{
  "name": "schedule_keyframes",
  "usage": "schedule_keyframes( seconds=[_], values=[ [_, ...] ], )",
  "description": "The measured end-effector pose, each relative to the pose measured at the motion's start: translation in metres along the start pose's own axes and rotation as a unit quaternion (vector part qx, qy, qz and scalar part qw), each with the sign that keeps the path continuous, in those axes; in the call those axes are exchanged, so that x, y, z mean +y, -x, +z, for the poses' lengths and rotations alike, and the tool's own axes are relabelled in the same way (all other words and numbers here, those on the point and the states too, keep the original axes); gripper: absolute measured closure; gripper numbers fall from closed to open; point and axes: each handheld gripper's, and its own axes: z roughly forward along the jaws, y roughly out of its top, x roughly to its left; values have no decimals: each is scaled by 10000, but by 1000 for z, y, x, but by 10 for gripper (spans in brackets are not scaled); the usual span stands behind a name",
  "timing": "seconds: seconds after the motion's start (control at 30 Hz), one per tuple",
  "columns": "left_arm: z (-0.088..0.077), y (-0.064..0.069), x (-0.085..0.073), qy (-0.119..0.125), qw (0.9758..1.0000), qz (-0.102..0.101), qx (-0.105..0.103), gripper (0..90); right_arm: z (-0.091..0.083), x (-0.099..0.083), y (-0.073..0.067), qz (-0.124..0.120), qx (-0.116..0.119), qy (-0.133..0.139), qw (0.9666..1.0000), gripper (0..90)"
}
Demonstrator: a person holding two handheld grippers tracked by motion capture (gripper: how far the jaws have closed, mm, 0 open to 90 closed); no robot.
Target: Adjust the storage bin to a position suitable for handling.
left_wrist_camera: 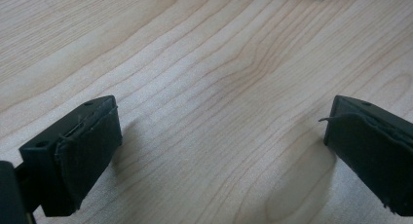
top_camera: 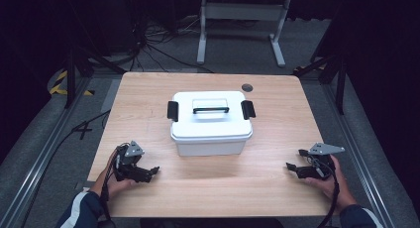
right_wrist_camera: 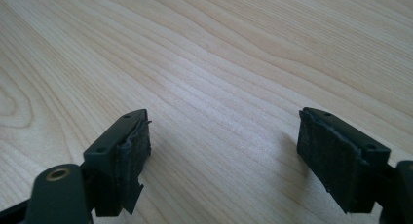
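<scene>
1. White plastic storage box [top_camera: 211,123] sits mid-table on the wooden table [top_camera: 148,99], lid on, a black latch on its left end [top_camera: 172,111] and another on its right end [top_camera: 247,109], and a fold-flat handle [top_camera: 210,106] on top.
2. Handling, as a guess: rigid shell, smooth and a bit slippery; weight unknown since the contents are hidden. The lid likely pops off once both latches flip.
3. Best holds: the latches for opening, the top handle for lifting. The flat walls look too wide for either gripper.
4. Left gripper [top_camera: 148,172] is near the box's front-left corner, well apart from it, jaws apart, nothing between them; the left gripper view has bare wood between the pads [left_wrist_camera: 92,151].
5. Right gripper [top_camera: 293,161] is off the box's front-right corner, also well apart, jaws spread wide and empty.
6. Room: open wood on every side of the box. The table's front edge is close behind both hands; a dark round grommet [top_camera: 246,87] lies behind the box's right rear corner.
</scene>
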Motion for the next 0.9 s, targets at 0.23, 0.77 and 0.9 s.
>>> schedule_keyframes(
  seconds=[0.23, 0.77, 0.9],
  values=[
    [0, -4, -1, 23, 9997, 176, -139, 2, 0, 0, 2, -15, 47, 15, 10000, 207],
    [-1, -5, -1, -9, 9997, 196, -168, 2, -18, 20, 1, -355, 366, -77, 9987, 338],
    [-1, -5, -1, -10, 9997, 198, -167, 2, -27, 45, -5, -719, 432, -72, 9964, 361]
  ],
)
